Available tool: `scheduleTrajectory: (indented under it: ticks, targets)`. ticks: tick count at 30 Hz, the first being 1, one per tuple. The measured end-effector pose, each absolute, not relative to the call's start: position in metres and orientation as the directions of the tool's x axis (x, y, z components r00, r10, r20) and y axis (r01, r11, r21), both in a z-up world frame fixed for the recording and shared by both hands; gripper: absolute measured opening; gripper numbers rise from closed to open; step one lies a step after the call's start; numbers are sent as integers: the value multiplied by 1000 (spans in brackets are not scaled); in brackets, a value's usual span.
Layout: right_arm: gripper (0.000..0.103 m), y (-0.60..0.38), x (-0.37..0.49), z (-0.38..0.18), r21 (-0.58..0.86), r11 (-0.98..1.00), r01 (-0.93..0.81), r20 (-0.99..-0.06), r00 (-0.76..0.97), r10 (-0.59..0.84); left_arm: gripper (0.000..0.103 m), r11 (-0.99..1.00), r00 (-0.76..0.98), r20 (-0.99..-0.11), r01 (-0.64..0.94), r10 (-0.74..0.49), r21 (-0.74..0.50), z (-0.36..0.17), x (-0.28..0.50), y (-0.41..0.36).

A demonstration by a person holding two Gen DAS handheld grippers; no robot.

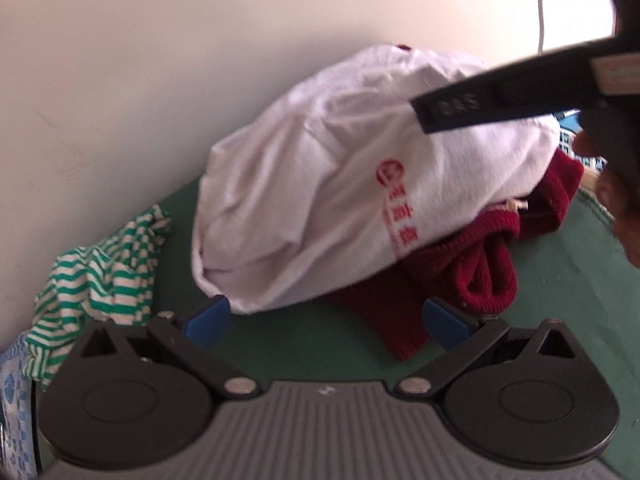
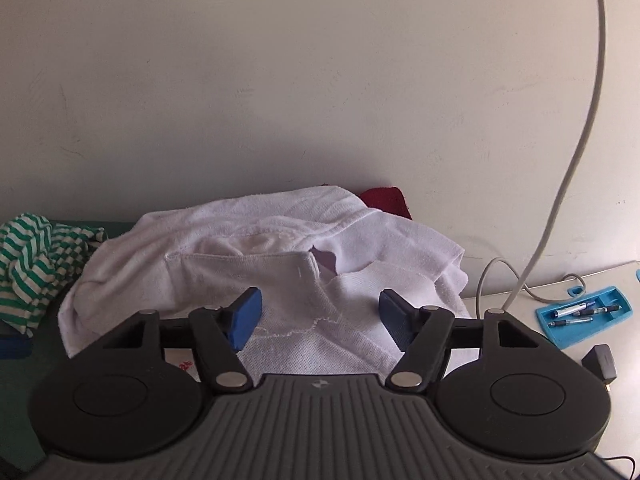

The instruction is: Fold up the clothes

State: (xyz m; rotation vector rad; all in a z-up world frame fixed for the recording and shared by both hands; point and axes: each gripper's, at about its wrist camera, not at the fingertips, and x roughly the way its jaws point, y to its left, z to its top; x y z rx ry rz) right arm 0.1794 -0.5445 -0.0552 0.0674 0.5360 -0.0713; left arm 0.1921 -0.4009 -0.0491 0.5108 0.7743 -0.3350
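Seen from the left tool (image 1: 326, 322), its blue pads spread wide and gripping nothing, a green-and-white striped garment (image 1: 96, 276) lies crumpled to its left on the green surface (image 1: 292, 344). Straight ahead, just beyond the pads, a bunched white shirt (image 1: 320, 184) with red printing sits on top of a dark red knit garment (image 1: 480, 264), which spills out to the right. The right tool (image 2: 320, 314), also wide open and empty, hovers over the white shirt's collar. Farther right lies a blue tray (image 2: 584, 316) of pens beside a grey cable (image 2: 576, 152).
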Motion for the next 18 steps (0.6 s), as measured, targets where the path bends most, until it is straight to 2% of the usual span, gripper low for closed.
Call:
scheduleTrajectory:
  ticks: [1, 4, 12, 15, 16, 18]
  targets:
    - [21, -543, 180, -57, 45, 996, 81, -508, 860, -48, 103, 826, 670, -736, 467, -98, 316, -52, 192, -401]
    - [12, -540, 183, -61, 42, 997, 69, -497, 867, -39, 103, 818, 664, -743, 473, -88, 326, -60, 192, -402]
    - [10, -491, 90, 3, 158, 973, -167, -399, 891, 218, 103, 820, 737, -664, 453, -123, 350, -65, 159, -377]
    - [8, -469, 52, 27, 187, 946, -265, -364, 876, 317, 102, 811, 789, -599, 438, -139, 388, -64, 140, -384]
    - [3, -461, 39, 36, 196, 935, -297, -351, 869, 349, 102, 810, 804, -575, 435, -153, 393, -61, 133, -385]
    - [0, -449, 13, 51, 208, 912, -355, -319, 856, 406, 102, 810, 838, -518, 418, -170, 411, -54, 119, -388]
